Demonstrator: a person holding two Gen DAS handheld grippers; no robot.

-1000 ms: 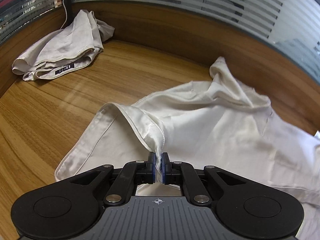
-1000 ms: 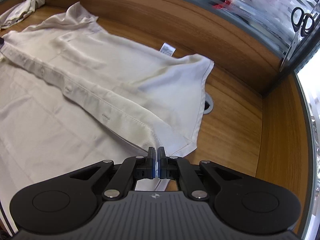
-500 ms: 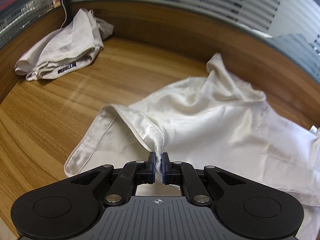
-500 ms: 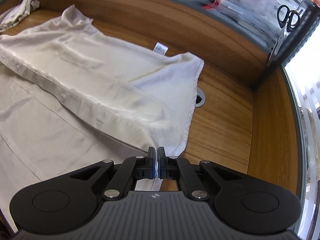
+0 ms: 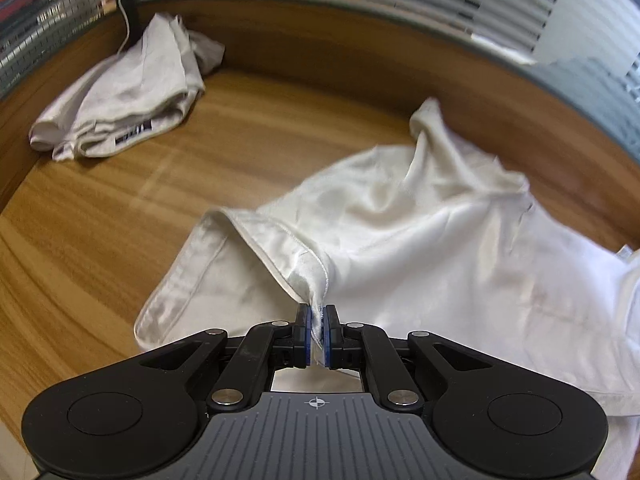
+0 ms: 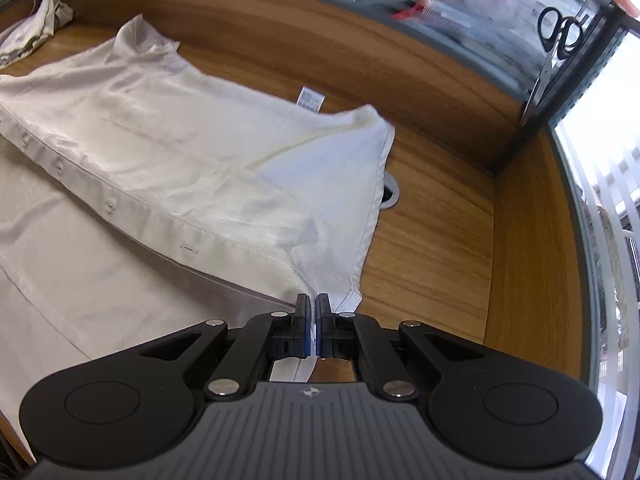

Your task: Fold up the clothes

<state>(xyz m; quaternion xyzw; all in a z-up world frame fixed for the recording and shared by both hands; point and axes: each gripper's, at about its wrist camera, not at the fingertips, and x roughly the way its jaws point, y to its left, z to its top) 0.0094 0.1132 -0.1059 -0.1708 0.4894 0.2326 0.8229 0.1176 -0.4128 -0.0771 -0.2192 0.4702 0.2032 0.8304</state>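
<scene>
Wood-grain bench [image 5: 100,248] with a raised wooden back wall and frosted, striped glass above fills the left wrist view; a cream shirt [image 5: 420,248] lies spread over the right half of it, collar bunched up toward the wall; the left gripper [image 5: 316,330] has its blue-padded jaws nearly closed on a pinched fold of the shirt's hem, which rises in a taut ridge from the cloth; a second folded garment [image 5: 124,96] sits well apart in the far left corner, with a dark label [image 5: 134,134] whose light writing is too small to read; compared with a second ago the shirt's near edge sits a little farther up the bench and the folded garment lies nearer the top of the view; the grip is unchanged.

Right wrist view: the same shirt [image 6: 180,168] stretches from the left edge across the bench [image 6: 432,248], its buttonhole placket running diagonally; a white care tag [image 6: 311,100] with fine print, unreadable, pokes out at the far edge; the right gripper [image 6: 313,330] has its jaws shut on the shirt's lower corner; a grey cable grommet [image 6: 390,196] shows just beside the shirt's side hem; black scissors [image 6: 560,32] hang at the upper right; since a second ago the shirt's side hem has drawn left, uncovering more of the bench beside it.
</scene>
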